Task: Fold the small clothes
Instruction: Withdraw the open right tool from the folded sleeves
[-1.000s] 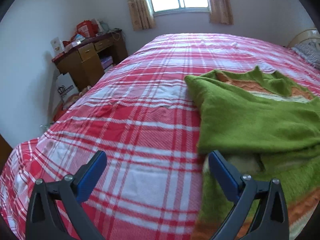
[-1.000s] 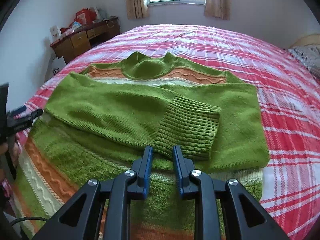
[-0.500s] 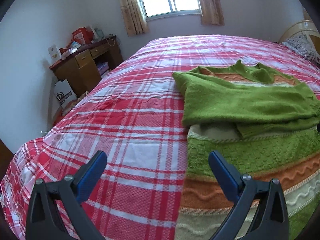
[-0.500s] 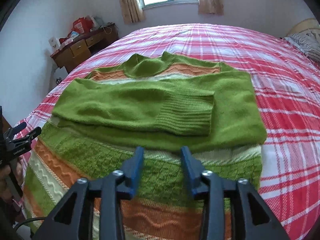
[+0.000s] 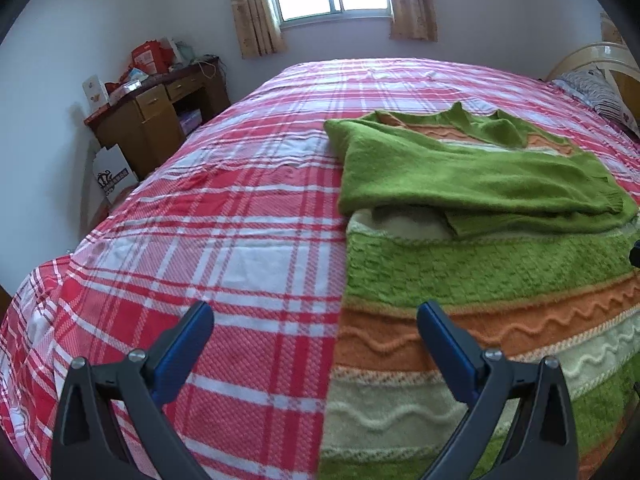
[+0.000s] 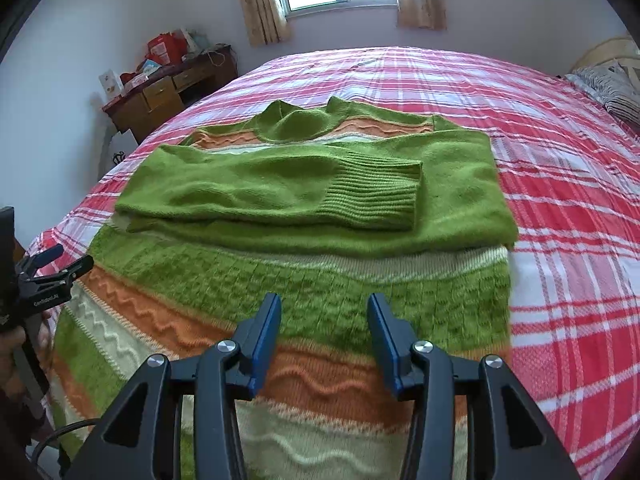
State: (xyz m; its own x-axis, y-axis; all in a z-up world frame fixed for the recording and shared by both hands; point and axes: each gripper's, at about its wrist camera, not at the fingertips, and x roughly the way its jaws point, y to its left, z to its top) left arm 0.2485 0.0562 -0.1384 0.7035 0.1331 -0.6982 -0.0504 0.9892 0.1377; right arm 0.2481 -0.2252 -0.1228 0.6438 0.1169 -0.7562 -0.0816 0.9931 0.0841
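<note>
Both grippers, left (image 5: pixel 314 346) and right (image 6: pixel 324 334), hang released over the sweater (image 6: pixel 320 280). I'd pinch its 2 hem corners evenly next.

Showing green, orange and cream wavy bands: the sweater (image 6: pixel 312 216). Lying beneath, a red-and-white plaid bedspread (image 6: pixel 560 184). Wearing blue, gripper pads (image 6: pixel 268 332).
</note>
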